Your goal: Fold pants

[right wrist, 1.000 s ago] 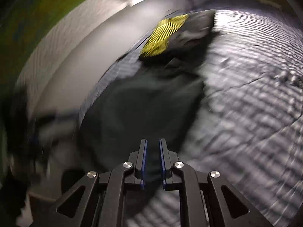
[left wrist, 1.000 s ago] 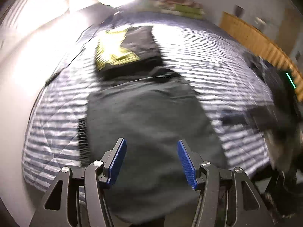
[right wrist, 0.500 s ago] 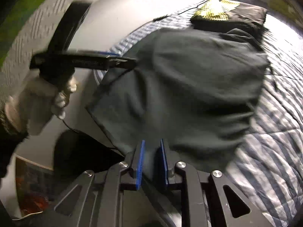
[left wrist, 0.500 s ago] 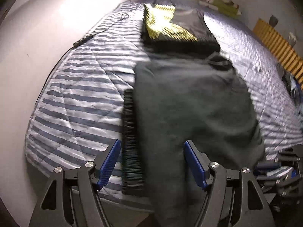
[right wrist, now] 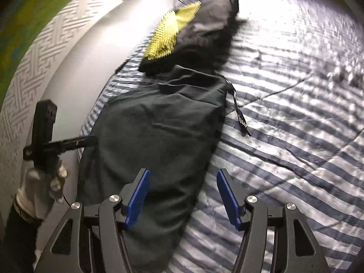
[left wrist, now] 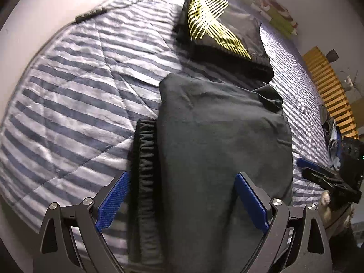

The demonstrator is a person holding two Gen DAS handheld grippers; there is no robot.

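Observation:
Dark grey pants [left wrist: 218,150] lie folded on the striped quilt [left wrist: 68,113], their black elastic waistband [left wrist: 145,170] showing along the left edge. My left gripper [left wrist: 182,202] hovers over their near end, its jaws opening wide, pads clear of the cloth. In the right wrist view the pants [right wrist: 159,132] stretch away with a drawstring [right wrist: 238,113] trailing onto the quilt. My right gripper [right wrist: 183,198] is over their near right edge, jaws opening, nothing pinched. A gloved hand [right wrist: 38,186] holds the left gripper [right wrist: 91,140] at the pants' left side.
A folded black garment with yellow stripes [left wrist: 218,34] lies just beyond the pants, also the garment [right wrist: 182,29]. A pale wall [right wrist: 75,63] runs along the bed's left side. A wooden slatted frame [left wrist: 329,91] and loose clothes [left wrist: 332,134] are at the right.
The right gripper, shut on the pants' edge before, has let go and spread its jaws. The lifted fabric now lies flat on the bed. The left jaws widened and dropped closer.

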